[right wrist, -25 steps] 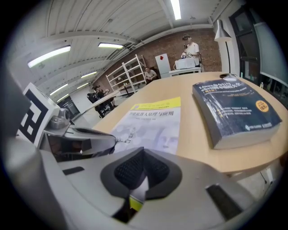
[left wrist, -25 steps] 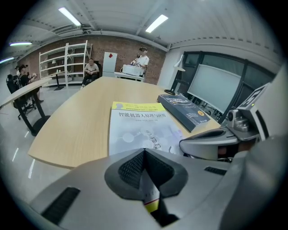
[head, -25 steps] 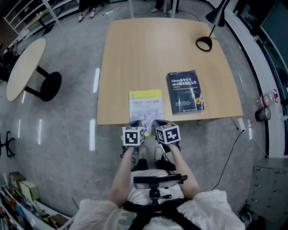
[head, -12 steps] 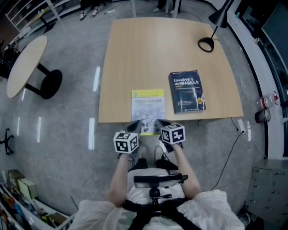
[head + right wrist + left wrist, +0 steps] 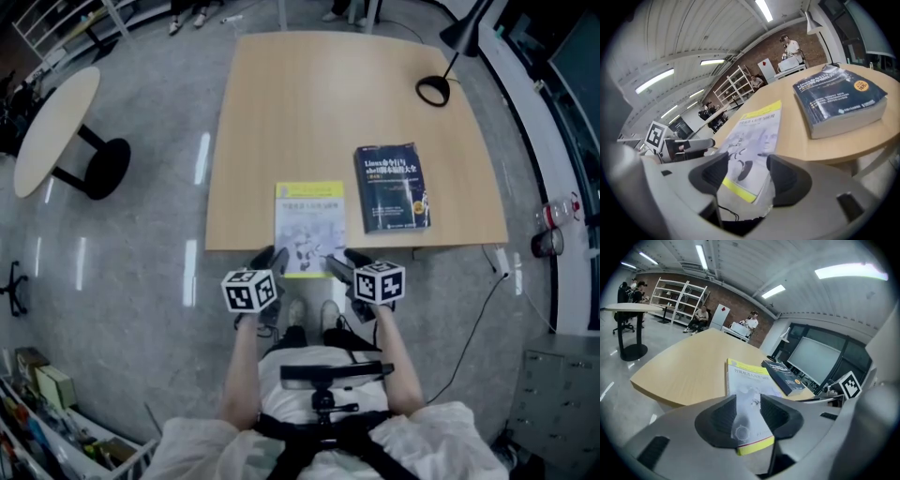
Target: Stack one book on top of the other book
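A white book with yellow bands (image 5: 309, 228) lies at the table's near edge, its near end sticking out past the edge. A thicker dark blue book (image 5: 394, 187) lies flat to its right, apart from it. My left gripper (image 5: 267, 260) sits just off the white book's near left corner, and my right gripper (image 5: 343, 263) off its near right corner. Both have just been opening. In the left gripper view the white book (image 5: 750, 383) shows through the left gripper's (image 5: 749, 416) gap, untouched. The right gripper (image 5: 743, 176) likewise frames the white book (image 5: 757, 133), with the blue book (image 5: 836, 98) beyond.
The wooden table (image 5: 328, 112) is bare behind the books, except for a black lamp base (image 5: 431, 91) at the far right. A round side table (image 5: 52, 131) stands on the floor to the left. A bottle (image 5: 553, 208) lies on the floor to the right.
Both grippers were shut together at the white book's near edge. They have since opened, drawn back toward me and spread apart, left one leftward, right one rightward.
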